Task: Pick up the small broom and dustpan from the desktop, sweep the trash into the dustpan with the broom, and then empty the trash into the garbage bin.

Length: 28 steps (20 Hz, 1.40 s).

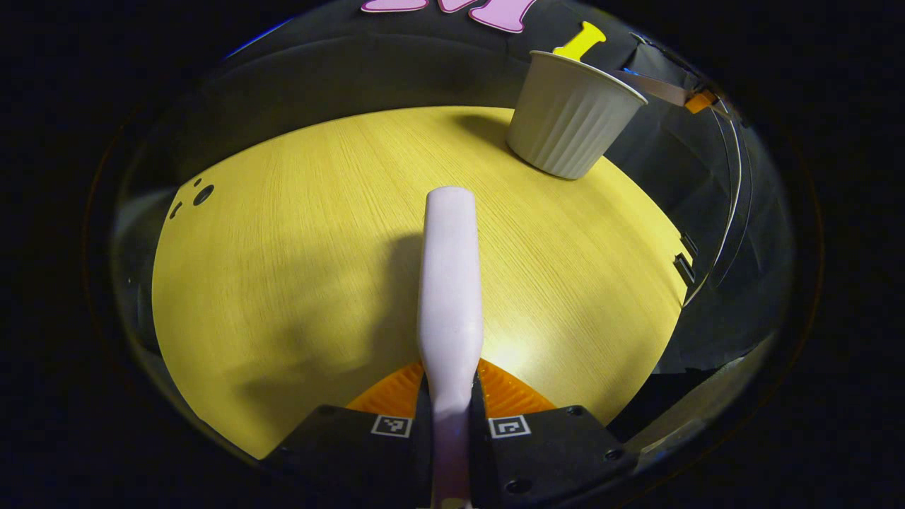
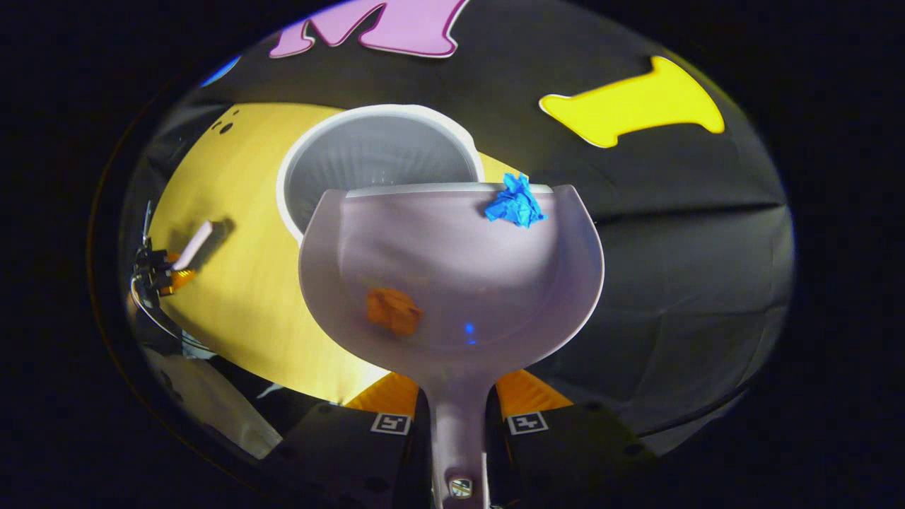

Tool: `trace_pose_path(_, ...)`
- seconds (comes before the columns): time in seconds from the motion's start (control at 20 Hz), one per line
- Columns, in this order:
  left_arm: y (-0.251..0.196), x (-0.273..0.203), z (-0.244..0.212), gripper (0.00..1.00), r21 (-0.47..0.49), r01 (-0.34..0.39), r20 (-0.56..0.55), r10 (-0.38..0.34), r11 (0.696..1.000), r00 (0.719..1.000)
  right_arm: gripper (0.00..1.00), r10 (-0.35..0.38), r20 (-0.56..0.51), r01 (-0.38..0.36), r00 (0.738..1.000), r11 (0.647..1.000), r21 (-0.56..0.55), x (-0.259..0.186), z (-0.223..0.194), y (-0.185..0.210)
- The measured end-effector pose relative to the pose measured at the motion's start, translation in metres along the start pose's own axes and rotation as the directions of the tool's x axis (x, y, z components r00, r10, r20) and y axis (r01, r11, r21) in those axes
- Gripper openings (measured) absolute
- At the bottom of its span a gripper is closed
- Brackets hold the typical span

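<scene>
My left gripper (image 1: 450, 403) is shut on the pale broom (image 1: 450, 283), which juts forward over the yellow wooden desktop (image 1: 283, 268). The ribbed white garbage bin (image 1: 569, 116) stands at the far right of that desktop. In the right gripper view, my right gripper (image 2: 458, 417) is shut on the handle of the pale dustpan (image 2: 452, 276), held up with its front lip over the bin's open mouth (image 2: 378, 159). A crumpled blue paper (image 2: 515, 203) lies at the pan's front lip and an orange scrap (image 2: 393, 309) lies farther back in the pan. The left gripper with the broom (image 2: 185, 256) shows far left.
The black cloth wall (image 2: 672, 233) hangs behind and right of the bin. Small dark holes (image 1: 198, 194) mark the desktop's far left corner. The desk's right edge (image 1: 682, 265) carries black clips beside a thin cable.
</scene>
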<state>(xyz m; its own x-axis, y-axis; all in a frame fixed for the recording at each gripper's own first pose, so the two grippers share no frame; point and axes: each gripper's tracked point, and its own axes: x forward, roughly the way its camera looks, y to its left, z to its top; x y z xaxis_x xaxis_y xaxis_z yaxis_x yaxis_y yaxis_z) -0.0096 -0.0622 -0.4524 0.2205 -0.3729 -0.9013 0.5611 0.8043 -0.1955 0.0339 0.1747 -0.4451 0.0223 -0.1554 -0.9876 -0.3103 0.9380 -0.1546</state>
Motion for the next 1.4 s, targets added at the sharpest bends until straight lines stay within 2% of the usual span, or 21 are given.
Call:
trace_pose_path(0.35, -0.001, 0.001, -0.001, 0.25, -0.002, 0.008, -0.007, -0.008, 1.000, 1.000, 0.35, -0.067, -0.095, 0.054, 0.993, 0.990, -0.134, 0.005, 0.020, -0.012)
trace_pose_path(0.4, 0.000, 0.001, -0.001, 0.28, -0.002, 0.009, -0.011, -0.009, 1.000, 1.000, 0.34, -0.069, -0.097, 0.056, 0.993, 0.989, -0.136, 0.004, 0.022, -0.013)
trace_pose_path(0.45, -0.001, 0.002, -0.002, 0.25, -0.001, 0.009, -0.013, -0.009, 1.000, 1.000, 0.34, -0.062, -0.095, 0.050, 0.994, 0.990, -0.130, 0.004, 0.023, -0.013)
trace_pose_path(0.6, 0.000, 0.002, -0.001, 0.25, -0.002, 0.006, -0.012, -0.006, 1.000, 1.000, 0.35, -0.067, -0.075, 0.058, 0.995, 0.991, -0.118, 0.005, 0.022, -0.017)
trace_pose_path(0.75, 0.000, 0.001, 0.001, 0.25, -0.005, -0.017, -0.004, 0.017, 1.000, 1.000, 0.35, -0.049, -0.025, 0.048, 0.999, 0.998, -0.046, 0.007, 0.019, -0.020)
trace_pose_path(0.95, 0.002, -0.001, 0.001, 0.25, -0.015, -0.043, 0.000, 0.043, 0.999, 0.999, 0.34, 0.011, 0.109, -0.020, 0.994, 0.996, 0.090, -0.010, 0.011, -0.008)
trace_pose_path(1.05, 0.001, -0.003, 0.002, 0.28, -0.024, -0.058, 0.003, 0.058, 0.998, 0.998, 0.35, 0.033, 0.176, -0.055, 0.984, 0.991, 0.121, -0.028, 0.005, 0.004)
trace_pose_path(1.15, 0.005, -0.009, 0.001, 0.25, -0.035, -0.072, 0.010, 0.072, 0.997, 0.997, 0.34, 0.059, 0.240, -0.093, 0.969, 0.986, 0.137, -0.046, -0.001, 0.018)
trace_pose_path(1.4, 0.009, -0.016, -0.001, 0.25, -0.059, -0.106, 0.021, 0.108, 0.993, 0.994, 0.34, 0.130, 0.352, -0.182, 0.927, 0.976, 0.119, -0.072, -0.025, 0.077)
